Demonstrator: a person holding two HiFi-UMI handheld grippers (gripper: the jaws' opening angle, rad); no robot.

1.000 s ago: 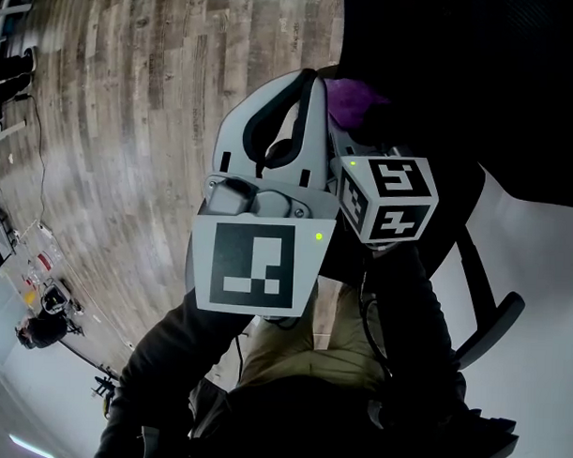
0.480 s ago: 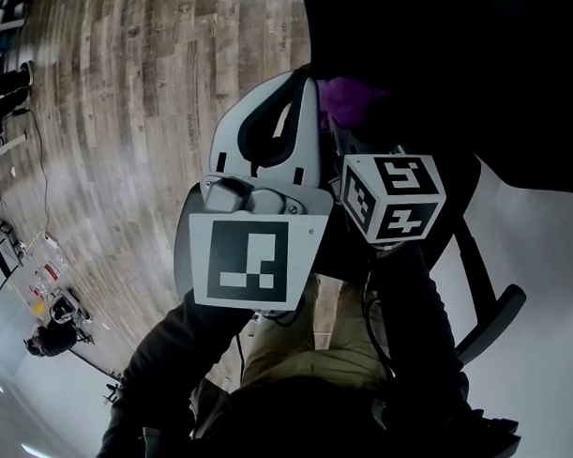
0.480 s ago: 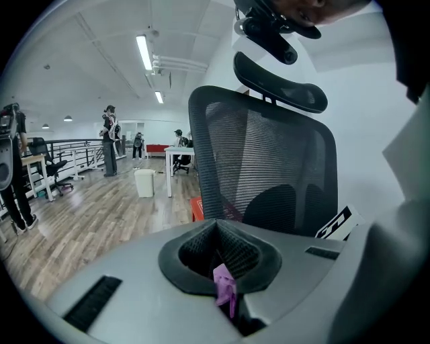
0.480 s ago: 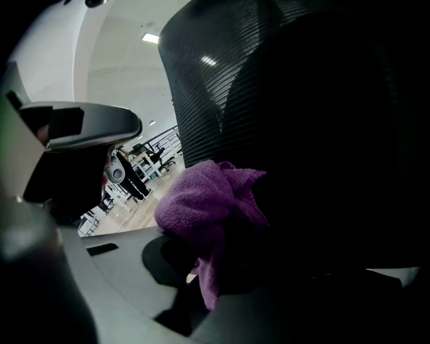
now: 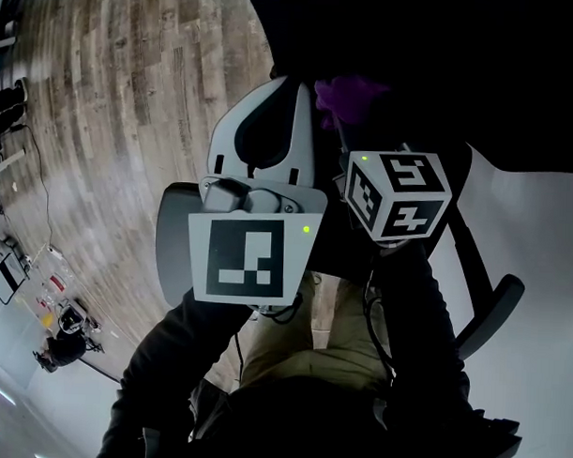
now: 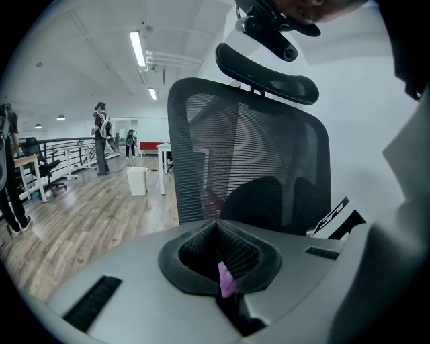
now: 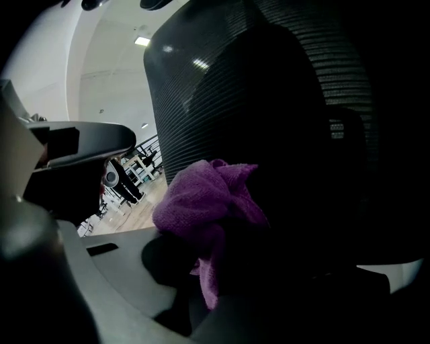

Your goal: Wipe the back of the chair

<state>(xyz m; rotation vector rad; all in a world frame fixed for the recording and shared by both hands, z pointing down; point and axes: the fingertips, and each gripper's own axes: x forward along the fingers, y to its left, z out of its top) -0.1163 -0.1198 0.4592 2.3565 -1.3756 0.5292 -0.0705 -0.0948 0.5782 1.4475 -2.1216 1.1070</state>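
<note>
Chair (image 6: 248, 154) mesh could snag the cloth (image 7: 201, 195) out of my right gripper's (image 7: 209, 279) clamp; left gripper (image 6: 222, 282) stays out, jaws together.

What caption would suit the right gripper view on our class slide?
Right gripper, jaws shut on a purple cloth, close to the mesh chair back.

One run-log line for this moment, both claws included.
left claw: shut, facing chair back | right claw: shut on purple cloth | purple cloth: near chair back, contact unclear
</note>
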